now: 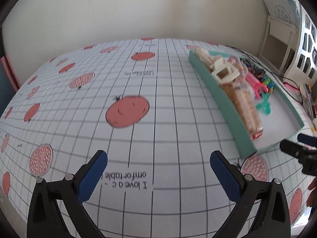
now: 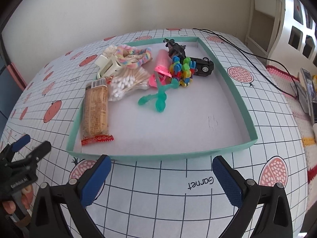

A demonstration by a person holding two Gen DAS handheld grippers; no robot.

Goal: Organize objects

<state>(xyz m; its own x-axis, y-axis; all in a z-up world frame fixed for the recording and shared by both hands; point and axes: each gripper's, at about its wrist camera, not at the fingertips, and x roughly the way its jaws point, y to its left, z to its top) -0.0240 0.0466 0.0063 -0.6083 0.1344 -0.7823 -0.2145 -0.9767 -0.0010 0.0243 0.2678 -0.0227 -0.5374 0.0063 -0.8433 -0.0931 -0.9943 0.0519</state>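
The left tool (image 1: 158,175) was held with its blue pads spread wide and nothing between them, above a counter (image 1: 138,138) covered by a grid-patterned cloth printed with red fruit. In the right wrist view that same tool was seen at the far left edge, beside the near left corner of a shallow teal tray (image 2: 235,91), with fingertips of a hand (image 2: 11,204) visible on its handle. Inside the tray, along its left wall, a long snack pack (image 2: 96,109) lay flat, its red crimped end toward the near rim. Just behind it a cream hair clip (image 2: 108,66) rested against a pastel scrunchie (image 2: 131,56), and a bag of cotton swabs (image 2: 128,82) lay touching the pack's far end. Further right, a pink tube (image 2: 162,63) leaned among the heap, with a green spoon-like piece (image 2: 158,99) lying in front of it on the white tray floor. Next came a cluster of coloured clips (image 2: 182,71), a dark figure (image 2: 175,48) behind them, and a black toy car (image 2: 203,66) near the right wall. The near right part of the tray was bare. The right tool (image 2: 161,180) was likewise open and empty, poised over the cloth just in front of the tray's near rim. A black cable (image 2: 247,53) trailed across the counter to the right of the tray.
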